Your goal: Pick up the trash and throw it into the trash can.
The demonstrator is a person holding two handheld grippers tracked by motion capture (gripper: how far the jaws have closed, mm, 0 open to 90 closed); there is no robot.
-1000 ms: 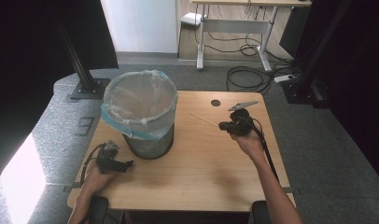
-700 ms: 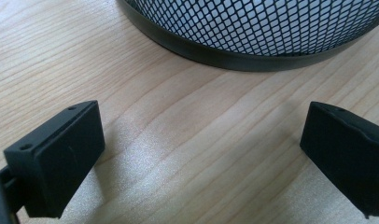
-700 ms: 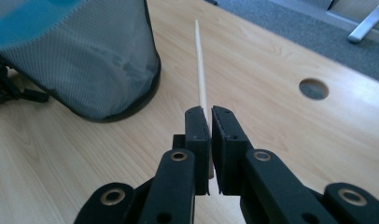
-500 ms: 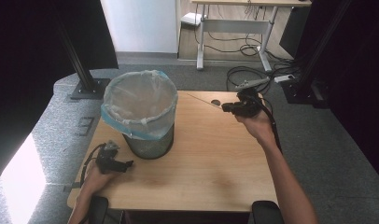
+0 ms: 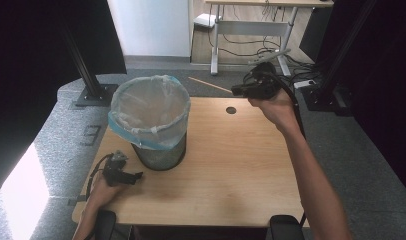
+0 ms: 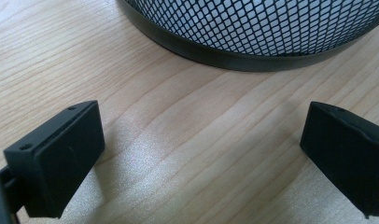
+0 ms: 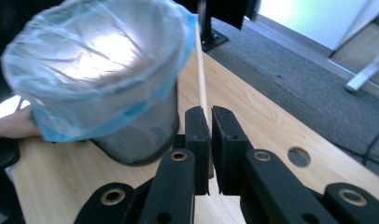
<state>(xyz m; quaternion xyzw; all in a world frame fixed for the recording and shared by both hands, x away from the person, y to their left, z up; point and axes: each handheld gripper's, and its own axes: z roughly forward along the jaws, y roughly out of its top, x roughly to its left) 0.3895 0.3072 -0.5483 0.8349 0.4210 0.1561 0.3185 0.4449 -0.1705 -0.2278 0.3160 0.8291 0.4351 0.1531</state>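
Two hand-held grippers in play on the high view! The right hand-held gripper (image 5: 239, 90) is up in the air past the far edge of the tabletop (image 5: 226, 165), jaws pinched on a thin wooden stick (image 5: 209, 85) that points left toward the bin. The mesh wastebasket (image 5: 152, 122), lined with a pale blue plastic bag (image 5: 141, 137), stands on the left half of the tabletop. A small round hole (image 5: 231, 110) sits in the wood near the far edge, below the raised hand. Down at the near left corner, the left hand-held gripper (image 5: 133, 176) rests low, just beside the basket's base.

Over to the left gripper view: jaws spread wide apart, nothing between them, bare wood grain of the tabletop (image 6: 187, 154) beneath, and the black mesh wall of the wastebasket (image 6: 253, 28) curving across the top.

Now the right gripper view: the right hand-held gripper (image 7: 210, 140) has its jaws clamped tight on the wooden stick (image 7: 201, 79), which runs straight up ahead alongside the rim of the bagged wastebasket (image 7: 99, 70). The hole (image 7: 299, 156) shows at right.
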